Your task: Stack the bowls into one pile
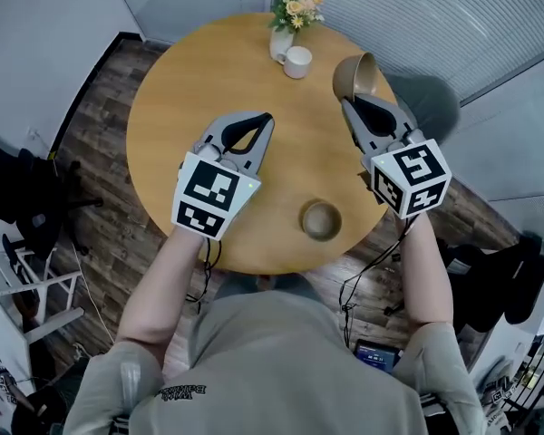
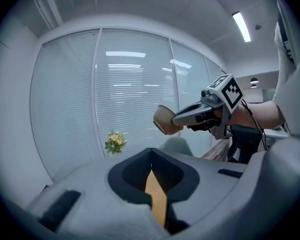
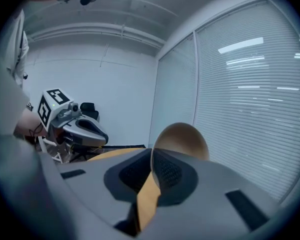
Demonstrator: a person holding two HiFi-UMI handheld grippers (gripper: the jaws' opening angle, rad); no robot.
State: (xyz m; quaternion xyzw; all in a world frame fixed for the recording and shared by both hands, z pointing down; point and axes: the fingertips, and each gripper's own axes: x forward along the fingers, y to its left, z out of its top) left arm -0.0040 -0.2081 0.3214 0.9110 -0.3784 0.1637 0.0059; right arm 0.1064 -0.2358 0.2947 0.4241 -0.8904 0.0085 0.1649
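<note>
My right gripper is shut on the rim of a tan bowl and holds it tilted on its side above the table's far right part. From the right gripper view the same bowl stands up between the jaws. A second tan bowl sits upright on the round wooden table near its front edge. My left gripper hovers over the table's middle, shut with nothing in it. The left gripper view shows the right gripper with its bowl in the air.
A vase of flowers and a white cup stand at the table's far edge. A grey chair is behind the table on the right. Dark chairs and cables sit on the floor at both sides.
</note>
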